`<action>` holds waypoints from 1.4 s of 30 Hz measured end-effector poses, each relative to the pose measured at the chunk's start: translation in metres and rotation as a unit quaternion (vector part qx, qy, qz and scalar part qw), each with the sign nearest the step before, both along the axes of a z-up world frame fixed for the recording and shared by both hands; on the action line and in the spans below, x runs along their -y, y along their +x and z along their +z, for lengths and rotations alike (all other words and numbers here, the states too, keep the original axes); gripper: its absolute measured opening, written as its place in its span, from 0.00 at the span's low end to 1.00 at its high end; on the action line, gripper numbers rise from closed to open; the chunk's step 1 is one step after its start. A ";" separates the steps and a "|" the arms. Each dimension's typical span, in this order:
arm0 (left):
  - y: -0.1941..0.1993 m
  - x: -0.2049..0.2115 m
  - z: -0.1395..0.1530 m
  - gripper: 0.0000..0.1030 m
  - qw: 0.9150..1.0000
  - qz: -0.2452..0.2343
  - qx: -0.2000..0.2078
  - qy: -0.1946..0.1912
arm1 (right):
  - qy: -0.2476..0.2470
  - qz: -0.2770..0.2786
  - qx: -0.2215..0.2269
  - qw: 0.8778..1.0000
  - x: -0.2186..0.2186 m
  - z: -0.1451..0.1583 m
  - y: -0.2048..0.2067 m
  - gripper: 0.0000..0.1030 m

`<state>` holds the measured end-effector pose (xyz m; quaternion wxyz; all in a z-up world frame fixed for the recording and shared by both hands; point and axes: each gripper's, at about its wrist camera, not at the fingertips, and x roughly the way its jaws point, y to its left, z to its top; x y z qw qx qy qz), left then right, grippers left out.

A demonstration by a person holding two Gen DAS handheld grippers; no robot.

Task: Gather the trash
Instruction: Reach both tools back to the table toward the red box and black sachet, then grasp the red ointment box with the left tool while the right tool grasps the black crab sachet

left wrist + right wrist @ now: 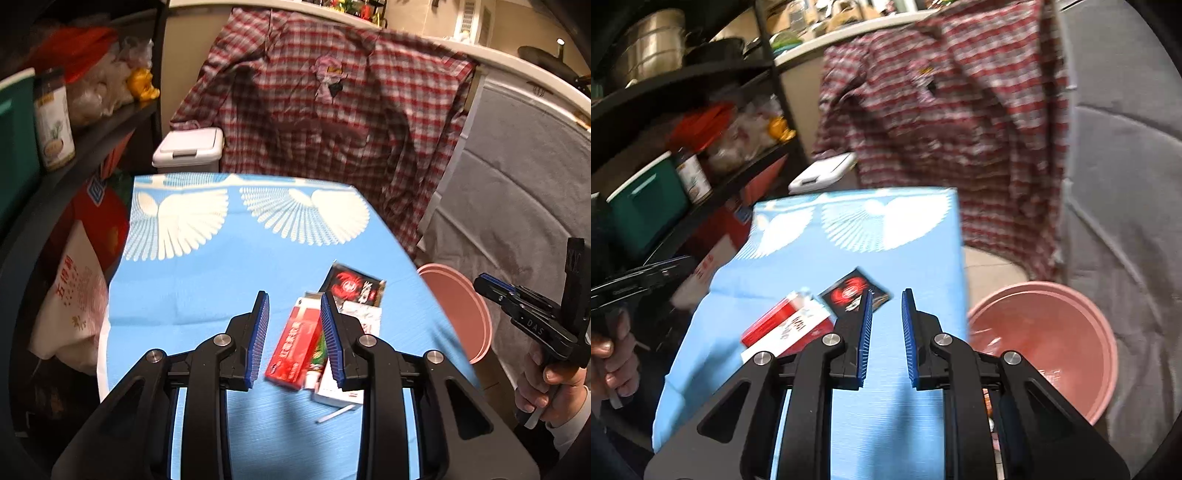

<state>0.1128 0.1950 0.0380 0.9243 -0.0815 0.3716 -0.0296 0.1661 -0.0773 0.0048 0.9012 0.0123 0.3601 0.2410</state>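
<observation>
Black linkage arms and blue ribbed pads of the left gripper (294, 341) fill the foreground of the left wrist view, its fingers (258, 339) spread apart with nothing between them, hovering above the bench (207, 280) draped in a light blue cloth printed with white fan shapes. Beneath the right finger lies the trash: a red rectangular cardboard toothpaste box (299, 349), touching a white flat carton (341, 384) on its right side, and behind both a black glossy packet with a red swirl emblem (352, 286). A thin white paper strip (338, 413) lies on the cloth just in front of the white carton.

From the right wrist view, the right gripper (886, 339) also has its fingers (866, 332) parted and holding nothing, poised over the bench with the red box (775, 323) and the black packet (849, 291) to the left of its left finger. A round pink plastic basin (1071, 332) sits on the floor just beyond the bench's right edge, with some pale scraps inside it, too blurred to identify. Behind the bench hangs a red and white plaid shirt (332, 110), and beside the bench's far left corner stands a white lidded plastic bin (190, 149).
</observation>
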 end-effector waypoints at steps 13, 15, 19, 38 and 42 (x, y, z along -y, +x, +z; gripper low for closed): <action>0.023 -0.003 -0.061 0.34 0.997 -0.025 -0.075 -0.018 | -0.019 0.008 -0.055 0.998 -0.038 -0.043 0.040 0.22; 0.026 -0.002 -0.065 0.40 0.996 -0.027 -0.081 -0.021 | -0.024 0.013 -0.069 0.997 -0.042 -0.051 0.052 0.29; 0.031 0.001 -0.074 0.40 0.995 -0.031 -0.092 -0.024 | -0.030 0.010 -0.088 0.996 -0.046 -0.065 0.077 0.35; 0.045 0.007 -0.103 0.42 0.991 -0.047 -0.127 -0.025 | -0.100 0.072 -0.101 0.987 -0.080 -0.101 0.110 0.36; 0.048 0.010 -0.105 0.42 0.990 -0.050 -0.133 -0.021 | -0.112 0.093 -0.093 0.985 -0.081 -0.099 0.103 0.26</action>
